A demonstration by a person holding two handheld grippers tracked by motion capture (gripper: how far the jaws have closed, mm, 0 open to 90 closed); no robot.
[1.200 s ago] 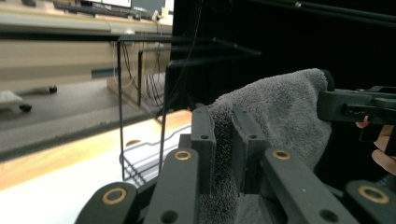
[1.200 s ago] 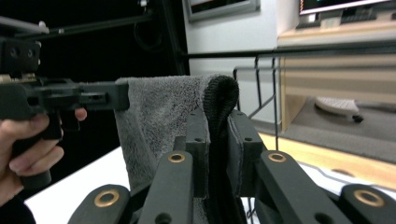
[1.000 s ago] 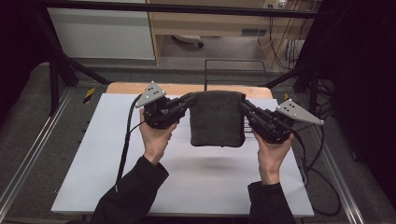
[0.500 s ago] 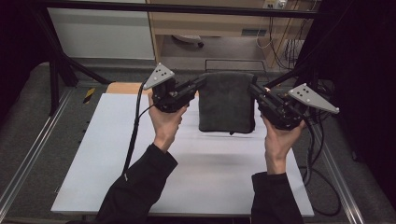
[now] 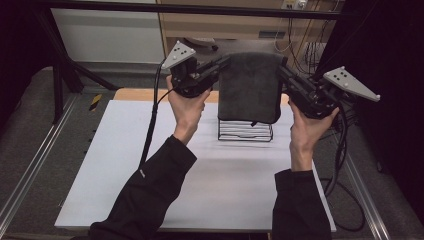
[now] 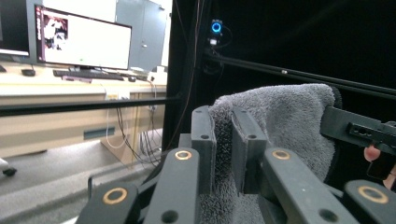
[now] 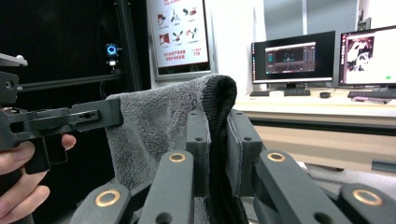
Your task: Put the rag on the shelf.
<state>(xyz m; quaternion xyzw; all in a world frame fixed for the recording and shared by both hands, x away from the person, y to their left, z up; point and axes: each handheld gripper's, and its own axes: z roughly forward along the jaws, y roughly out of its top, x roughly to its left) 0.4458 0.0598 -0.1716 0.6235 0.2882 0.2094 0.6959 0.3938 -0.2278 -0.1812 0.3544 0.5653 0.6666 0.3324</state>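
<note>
A dark grey towel (image 5: 250,86) hangs folded in the air above the far part of the table, stretched between both grippers. My left gripper (image 5: 223,62) is shut on its upper left corner, and my right gripper (image 5: 283,71) is shut on its upper right corner. In the left gripper view the towel (image 6: 275,126) is pinched between the jaws, with the other gripper (image 6: 359,130) holding its far edge. The right gripper view has the towel's folded edge (image 7: 217,116) clamped between the jaws. A black wire rack (image 5: 245,131) stands on the table right under the towel's lower edge.
The white table top (image 5: 200,185) spreads toward the near edge. A wooden board edge (image 5: 140,94) lies along the far side. Metal rails (image 5: 30,170) flank the table. Desks with monitors (image 7: 292,56) stand in the background.
Both grippers have lifted the towel higher and farther from me, uncovering the black wire rack on the table beneath it.
</note>
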